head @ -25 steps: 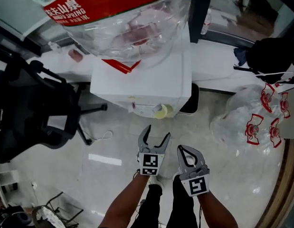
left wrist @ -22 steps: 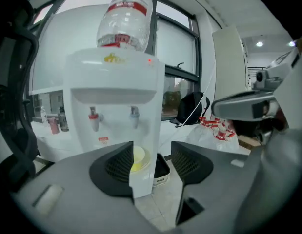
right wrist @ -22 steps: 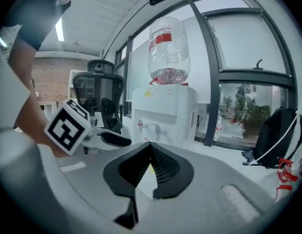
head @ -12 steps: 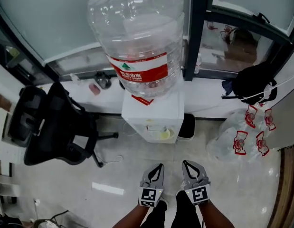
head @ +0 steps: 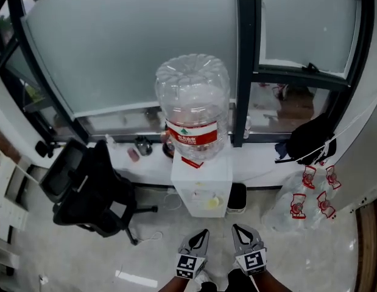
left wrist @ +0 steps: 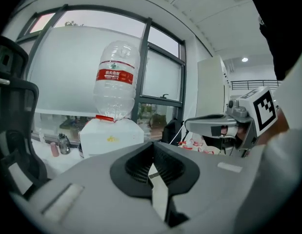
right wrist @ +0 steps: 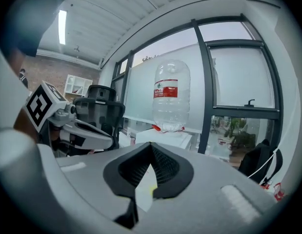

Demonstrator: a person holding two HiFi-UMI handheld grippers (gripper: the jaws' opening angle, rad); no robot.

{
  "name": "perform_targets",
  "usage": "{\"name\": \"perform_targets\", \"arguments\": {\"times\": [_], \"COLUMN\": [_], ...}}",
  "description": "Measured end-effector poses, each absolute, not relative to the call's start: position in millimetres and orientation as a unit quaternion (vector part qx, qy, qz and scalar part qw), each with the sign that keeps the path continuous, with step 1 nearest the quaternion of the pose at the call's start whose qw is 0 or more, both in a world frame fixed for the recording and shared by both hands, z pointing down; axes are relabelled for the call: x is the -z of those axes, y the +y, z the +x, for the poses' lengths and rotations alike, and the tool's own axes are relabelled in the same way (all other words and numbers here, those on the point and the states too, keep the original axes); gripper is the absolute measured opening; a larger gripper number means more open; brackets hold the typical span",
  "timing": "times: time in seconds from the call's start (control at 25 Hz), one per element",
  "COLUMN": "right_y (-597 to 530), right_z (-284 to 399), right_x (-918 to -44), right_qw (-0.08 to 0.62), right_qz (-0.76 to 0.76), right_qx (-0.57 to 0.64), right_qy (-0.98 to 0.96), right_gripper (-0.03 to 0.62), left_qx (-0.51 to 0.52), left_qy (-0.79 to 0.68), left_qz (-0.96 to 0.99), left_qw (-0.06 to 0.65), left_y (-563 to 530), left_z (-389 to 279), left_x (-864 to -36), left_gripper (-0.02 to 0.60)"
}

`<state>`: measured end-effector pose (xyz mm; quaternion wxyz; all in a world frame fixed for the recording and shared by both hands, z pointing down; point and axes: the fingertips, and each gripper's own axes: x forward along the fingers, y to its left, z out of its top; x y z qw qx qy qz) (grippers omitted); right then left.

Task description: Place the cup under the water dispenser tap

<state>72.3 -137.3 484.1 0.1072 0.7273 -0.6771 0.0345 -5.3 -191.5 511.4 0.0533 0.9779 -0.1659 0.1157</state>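
Seemingly done: the small pale-yellow cup sits in the front recess of the white water dispenser, below the big upturned bottle, and I judge the placing step finished. My left gripper and right gripper hang side by side, well apart from it, both closed and empty. Next I'd only confirm the cup stands squarely under the tap, too small to tell here.

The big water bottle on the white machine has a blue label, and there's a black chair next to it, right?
Not quite. The label is red, not blue; the head view shows it. The rest is right: the big bottle sits on the white dispenser, and a black chair stands next to it.
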Motion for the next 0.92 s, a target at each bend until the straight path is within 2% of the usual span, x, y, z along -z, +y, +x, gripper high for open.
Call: {"name": "perform_targets", "arguments": {"times": [0.44, 0.92], "right_y": [-140, -153], "right_z": [67, 54], "right_x": [-442, -425], "right_qw": [0.041, 0.025], "right_qz": [0.753, 0.754], "right_qx": [-0.042, -0.026], "right_qy": [-0.655, -0.656], "right_gripper": [0.002, 0.002], "left_qx": [-0.085, -0.087], "left_qy": [-0.214, -0.223], "left_qz": [0.973, 0.970], "left_qw": [0.028, 0.033], "left_y": [-216, -223], "left_z": [-32, -50], "left_x": [-468, -466], "left_gripper": [0.017, 0.017]}}
